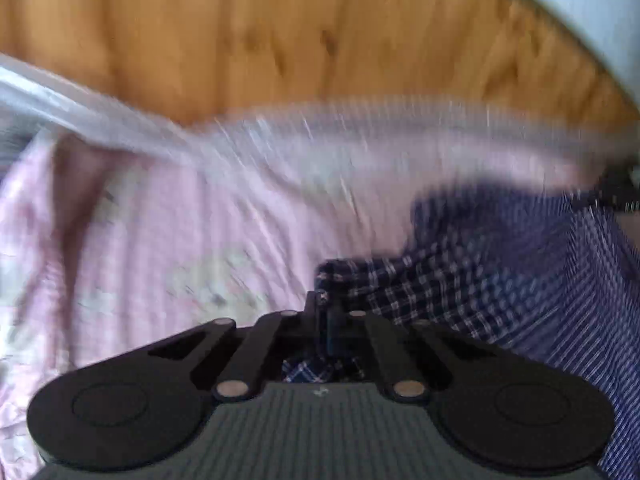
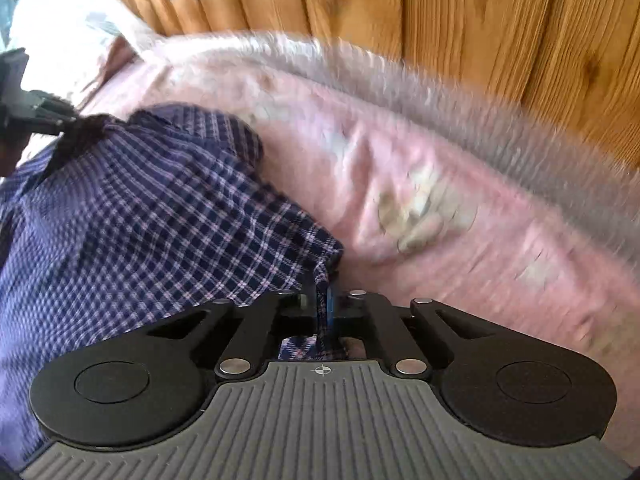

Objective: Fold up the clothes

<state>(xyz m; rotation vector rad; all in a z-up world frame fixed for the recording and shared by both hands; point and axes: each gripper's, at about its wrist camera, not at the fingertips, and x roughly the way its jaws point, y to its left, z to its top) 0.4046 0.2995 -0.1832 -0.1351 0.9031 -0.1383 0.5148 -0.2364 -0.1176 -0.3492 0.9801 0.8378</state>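
A navy-and-white checked garment lies slack on a pink bed cover, bunched in loose folds and far from flat; its weave reads as fine plaid near the lens and blurs to stripes farther off. In the right wrist view it fills the frame from nine o'clock to the centre, one edge running down into the right hand-held gripper, whose jaws are pressed together on a pinch of the cloth.

In the left wrist view the same checked cloth spreads from the centre toward four o'clock, and the left hand-held gripper is likewise clamped tight on a corner of it. In the right wrist view a dark shape at nine o'clock appears to be that other tool, at the far end of the fabric.

We judge this the opening step of a fold: both edges are seized and the piece is being drawn out between the two hands. The next move, as we read it, calls for even tension to take out the slack, then laying one half squarely over the other.

Beyond the cover, at twelve o'clock, stands a wall of knotty wood panelling; the frames are smeared with motion blur.
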